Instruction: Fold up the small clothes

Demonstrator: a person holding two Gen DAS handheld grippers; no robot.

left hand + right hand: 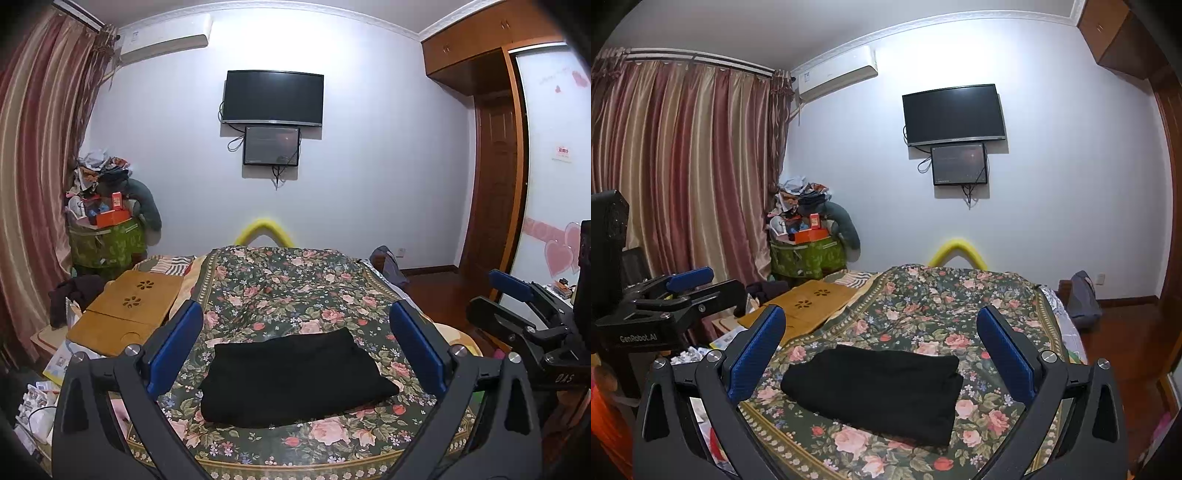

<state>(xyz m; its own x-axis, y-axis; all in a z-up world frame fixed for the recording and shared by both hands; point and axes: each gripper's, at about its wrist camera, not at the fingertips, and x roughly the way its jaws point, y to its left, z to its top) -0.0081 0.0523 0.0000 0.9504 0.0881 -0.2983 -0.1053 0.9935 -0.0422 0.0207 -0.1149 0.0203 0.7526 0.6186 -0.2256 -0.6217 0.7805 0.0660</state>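
Observation:
A black garment lies folded into a compact rectangle on the floral bedspread. It also shows in the right wrist view. My left gripper is open and empty, held above and short of the garment, its blue pads spread wide. My right gripper is open and empty too, held the same way. The right gripper shows at the right edge of the left wrist view, and the left gripper shows at the left edge of the right wrist view.
A wooden lap tray lies on the bed's left side beside loose papers. A green bin piled with clutter stands by the curtain. A TV hangs on the far wall. A wardrobe and wood floor are to the right.

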